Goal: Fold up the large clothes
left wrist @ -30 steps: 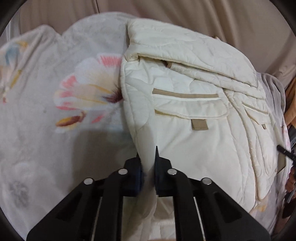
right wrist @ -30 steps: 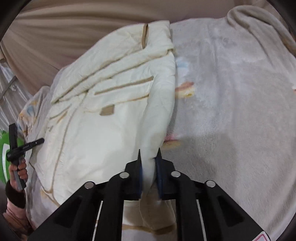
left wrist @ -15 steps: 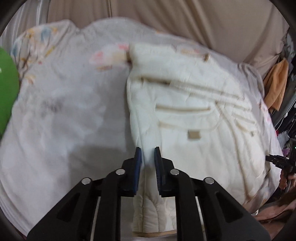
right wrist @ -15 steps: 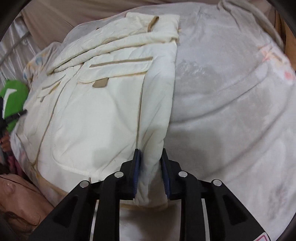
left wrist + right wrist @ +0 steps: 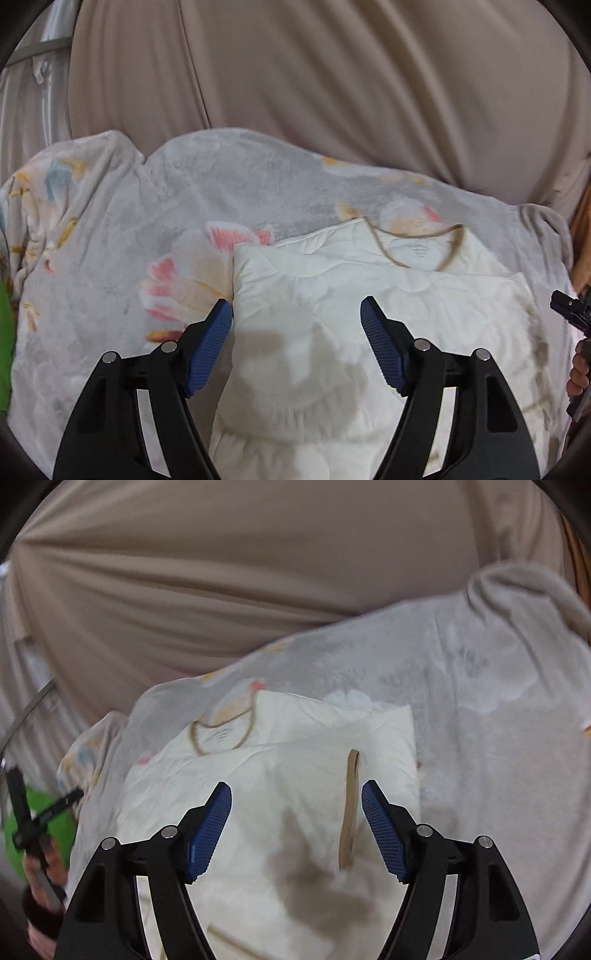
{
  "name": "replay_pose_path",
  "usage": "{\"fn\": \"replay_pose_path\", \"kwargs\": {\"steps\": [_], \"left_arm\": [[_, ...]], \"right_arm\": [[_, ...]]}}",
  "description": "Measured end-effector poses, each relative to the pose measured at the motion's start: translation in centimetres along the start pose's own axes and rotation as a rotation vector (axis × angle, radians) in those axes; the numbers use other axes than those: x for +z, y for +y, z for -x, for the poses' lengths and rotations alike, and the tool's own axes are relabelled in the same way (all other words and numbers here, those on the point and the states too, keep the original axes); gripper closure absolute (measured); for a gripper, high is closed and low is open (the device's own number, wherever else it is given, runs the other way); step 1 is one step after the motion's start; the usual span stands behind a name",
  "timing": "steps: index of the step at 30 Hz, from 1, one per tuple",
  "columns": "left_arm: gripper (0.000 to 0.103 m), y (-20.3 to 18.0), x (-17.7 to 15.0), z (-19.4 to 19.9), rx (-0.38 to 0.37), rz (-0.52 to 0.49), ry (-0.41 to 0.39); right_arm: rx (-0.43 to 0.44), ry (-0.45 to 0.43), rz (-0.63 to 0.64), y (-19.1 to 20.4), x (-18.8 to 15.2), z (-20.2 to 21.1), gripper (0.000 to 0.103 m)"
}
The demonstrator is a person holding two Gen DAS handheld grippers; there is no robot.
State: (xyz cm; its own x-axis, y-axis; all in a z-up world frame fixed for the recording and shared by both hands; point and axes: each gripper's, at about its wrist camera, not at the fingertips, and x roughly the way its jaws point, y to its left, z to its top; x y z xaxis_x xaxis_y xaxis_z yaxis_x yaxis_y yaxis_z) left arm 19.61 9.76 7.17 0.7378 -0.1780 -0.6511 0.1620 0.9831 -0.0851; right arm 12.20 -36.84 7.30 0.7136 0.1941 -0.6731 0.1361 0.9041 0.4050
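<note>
So the cream quilted jacket [image 5: 369,332] is lying folded on the floral blanket [image 5: 110,258], right below and ahead of both claws, long side running left to right. Left claw [image 5: 297,317] sits over its left edge, right claw [image 5: 297,799] over the right end by the tan strap [image 5: 349,808]. Both are opening wide, nothing pinched. A second ago each was clamped on a jacket edge, so the fold's been dropped.

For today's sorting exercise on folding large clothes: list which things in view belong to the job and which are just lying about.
Belongs to the job:
- cream quilted jacket, folded on the bed
- left claw, opening, nothing between the pads
- right claw, opening, nothing between the pads

Just lying about:
- floral blanket
- beige curtain
- green object
</note>
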Motion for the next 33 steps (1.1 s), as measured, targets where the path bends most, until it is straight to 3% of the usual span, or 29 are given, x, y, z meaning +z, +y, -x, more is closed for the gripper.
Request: {"fn": "replay_pose_path", "kwargs": {"steps": [2, 3, 4, 5, 7, 10, 12, 13, 14, 16, 17, 19, 21, 24, 27, 29, 31, 33], "left_arm": [[0.034, 0.1, -0.1, -2.5, 0.013, 0.003, 0.041], [0.037, 0.1, -0.2, -3.4, 0.022, 0.002, 0.056], [0.038, 0.2, -0.4, -4.3, 0.026, 0.003, 0.070], [0.038, 0.3, -0.8, -4.8, 0.028, 0.000, 0.079], [0.038, 0.5, -1.4, -5.6, 0.032, -0.013, 0.092], [0.038, 0.4, -2.3, -6.8, 0.079, -0.054, 0.121], [0.038, 0.3, -3.1, -7.9, 0.129, -0.080, 0.129], [0.038, 0.4, -3.6, -8.6, 0.142, -0.079, 0.140], [0.038, 0.4, -3.9, -9.1, 0.143, -0.070, 0.152], [0.038, 0.6, -4.0, -9.6, 0.118, -0.043, 0.160], [0.038, 0.7, -3.9, -9.5, 0.121, -0.038, 0.159], [0.039, 0.9, -3.8, -8.9, 0.140, -0.047, 0.156], [0.042, 0.9, -3.4, -7.1, 0.187, -0.068, 0.118], [0.042, 0.5, -2.2, -3.7, 0.157, -0.062, 0.038], [0.040, -1.4, -0.6, -1.9, 0.109, -0.065, -0.023], [0.038, -3.8, 0.2, -2.1, 0.080, -0.096, -0.036], [0.037, -6.0, 0.5, -3.9, 0.065, -0.121, -0.013], [0.037, -7.4, 0.3, -6.3, 0.050, -0.131, 0.040]], "right_arm": [[-0.025, 0.070, -0.088, -1.6, 0.2, -4.1, 0.035], [-0.039, 0.110, -0.124, -2.0, -0.3, -5.4, 0.055], [-0.032, 0.171, -0.160, -2.0, -0.9, -6.9, 0.082], [-0.015, 0.198, -0.160, -1.7, -1.1, -7.4, 0.093], [0.006, 0.126, -0.048, 1.1, -1.4, -5.2, 0.095], [0.132, -0.136, 0.131, 5.3, -1.4, 2.8, 0.097], [0.139, -0.238, 0.175, 5.8, -1.5, 5.5, 0.097], [0.086, -0.240, 0.184, 5.3, -1.7, 5.1, 0.097], [0.016, -0.180, 0.180, 4.4, -1.9, 3.1, 0.097], [-0.178, 0.060, 0.172, 1.2, -3.4, -3.8, 0.096], [-0.204, 0.165, 0.166, -0.4, -4.7, -6.6, 0.096], [-0.200, 0.132, 0.162, -0.5, -5.2, -6.2, 0.093], [-0.256, 0.060, 0.159, 0.5, -4.2, -3.4, 0.080], [-0.290, -0.060, 0.142, 2.2, -2.9, 1.2, 0.079], [-0.162, -0.093, 0.184, 5.0, -1.4, 2.6, 0.079], [0.001, -0.029, 0.238, 8.9, -1.4, 1.0, 0.079], [0.107, 0.036, 0.299, 12.5, -2.2, -1.7, 0.079], [0.156, 0.098, 0.364, 15.8, -3.5, -5.1, 0.079]]}}
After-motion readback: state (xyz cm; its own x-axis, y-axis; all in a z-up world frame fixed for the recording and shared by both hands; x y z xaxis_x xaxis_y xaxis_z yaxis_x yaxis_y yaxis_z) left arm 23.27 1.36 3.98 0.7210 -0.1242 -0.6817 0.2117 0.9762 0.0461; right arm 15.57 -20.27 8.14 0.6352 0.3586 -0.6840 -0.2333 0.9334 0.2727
